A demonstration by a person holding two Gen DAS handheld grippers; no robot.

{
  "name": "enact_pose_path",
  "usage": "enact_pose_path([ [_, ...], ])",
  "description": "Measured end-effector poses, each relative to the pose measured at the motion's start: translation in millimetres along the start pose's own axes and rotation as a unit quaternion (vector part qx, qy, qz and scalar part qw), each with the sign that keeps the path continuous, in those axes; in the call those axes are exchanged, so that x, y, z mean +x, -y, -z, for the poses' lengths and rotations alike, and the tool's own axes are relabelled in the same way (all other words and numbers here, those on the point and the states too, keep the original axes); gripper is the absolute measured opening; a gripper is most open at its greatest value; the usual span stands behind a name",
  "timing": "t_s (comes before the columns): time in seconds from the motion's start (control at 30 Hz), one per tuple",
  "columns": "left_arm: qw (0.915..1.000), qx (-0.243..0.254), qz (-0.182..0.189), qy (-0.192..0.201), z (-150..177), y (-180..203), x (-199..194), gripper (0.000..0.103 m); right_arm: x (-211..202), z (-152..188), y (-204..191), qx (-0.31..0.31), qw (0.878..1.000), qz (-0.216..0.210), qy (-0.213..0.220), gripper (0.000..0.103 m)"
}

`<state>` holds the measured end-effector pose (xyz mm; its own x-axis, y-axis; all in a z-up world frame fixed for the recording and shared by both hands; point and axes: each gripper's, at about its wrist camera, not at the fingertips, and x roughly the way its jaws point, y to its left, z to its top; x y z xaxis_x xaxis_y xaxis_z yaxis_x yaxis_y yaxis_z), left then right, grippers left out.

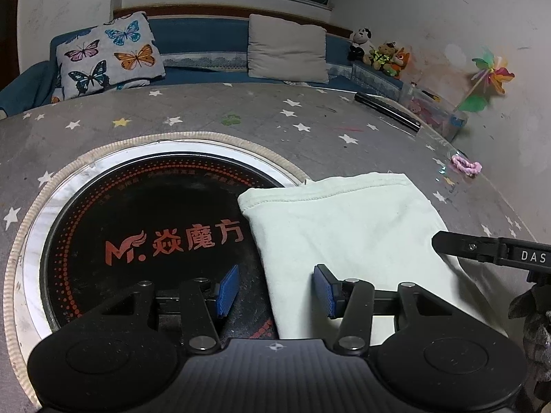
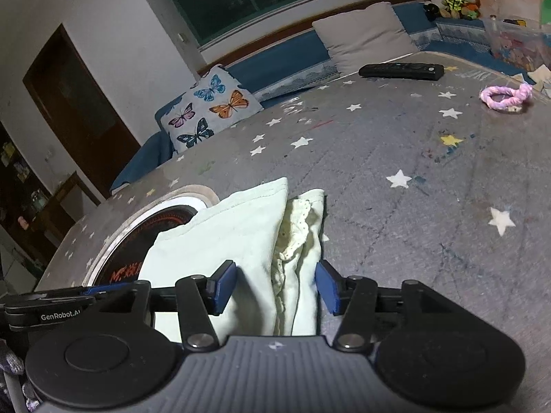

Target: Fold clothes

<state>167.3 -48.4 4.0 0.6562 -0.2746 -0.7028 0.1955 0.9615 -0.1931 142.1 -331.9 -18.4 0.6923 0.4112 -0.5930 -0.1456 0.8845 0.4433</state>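
Both pairs of jaws stand apart and grip nothing. Between the blue pads of the left gripper (image 1: 276,290) I see the near left edge of the pale green garment (image 1: 344,237), with the dark round cooker plate (image 1: 148,237) under the left pad and cloth under the right pad. This placing looks chosen so that a closing of the jaws would catch that edge, though I cannot tell if the pads touch the cloth or hang above it.

Seen from the right wrist, the right gripper (image 2: 275,287) straddles the other side of the garment (image 2: 224,234). Its left pad is over the smooth folded layer, and its right pad is just beside the outer edge, where a lace trim (image 2: 292,241) shows between the layers. Ahead of the jaws the cloth is already doubled into a narrow bundle, lying partly on the cooker plate and partly on the grey star cloth (image 2: 413,172) of the table.

I judge that both grippers are set at the near end to lift it and fold it forward. The loose lace layer may slip out.
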Motion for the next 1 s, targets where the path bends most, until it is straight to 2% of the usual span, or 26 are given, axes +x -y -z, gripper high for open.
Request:
enact_pose_path([
  [0.17,1.0000,0.001,0.003,-0.002,0.1,2.3,2.3,0.044,5.3,1.2,-7.0,-0.003,1.000,0.005,0.002,0.053],
  [0.2,1.0000,0.000,0.005,-0.003,0.0,2.4,2.5,0.040,6.3,1.3,-8.3,-0.003,1.000,0.006,0.002,0.050],
  [0.23,1.0000,-0.001,0.006,-0.003,-0.2,2.3,2.7,0.038,6.6,1.1,-8.0,-0.001,1.000,0.004,0.001,0.039],
  [0.27,1.0000,-0.001,0.007,-0.003,-0.5,2.3,2.8,0.033,7.0,0.9,-7.7,0.001,1.000,0.002,-0.001,0.037],
  [0.33,1.0000,-0.001,0.009,-0.002,-0.8,2.3,2.3,0.027,7.6,0.6,-7.2,0.004,1.000,-0.001,-0.003,0.036],
  [0.4,1.0000,-0.002,0.010,-0.001,-1.1,2.2,1.9,0.027,7.8,0.8,-6.8,0.005,1.000,0.001,0.000,0.041],
  [0.53,0.9999,-0.008,0.007,-0.004,-1.8,1.5,3.6,0.028,9.8,1.5,-6.9,0.006,1.000,0.001,0.002,0.043],
  [0.67,0.9998,-0.015,0.005,-0.007,-2.5,1.0,5.4,0.026,12.0,2.0,-6.9,0.008,1.000,-0.009,-0.001,0.030],
  [0.77,0.9999,-0.011,0.010,-0.004,-2.5,2.7,4.8,0.013,10.6,2.4,-5.4,0.016,1.000,-0.018,0.003,0.019],
  [0.87,0.9999,-0.007,0.013,0.004,-5.7,7.4,0.6,0.007,5.8,2.7,-6.1,0.018,1.000,-0.021,0.012,0.012],
  [1.0,0.9997,-0.002,0.018,0.018,-11.3,14.9,-6.6,0.006,-3.9,0.8,-7.1,0.017,0.999,-0.022,0.022,0.011],
])
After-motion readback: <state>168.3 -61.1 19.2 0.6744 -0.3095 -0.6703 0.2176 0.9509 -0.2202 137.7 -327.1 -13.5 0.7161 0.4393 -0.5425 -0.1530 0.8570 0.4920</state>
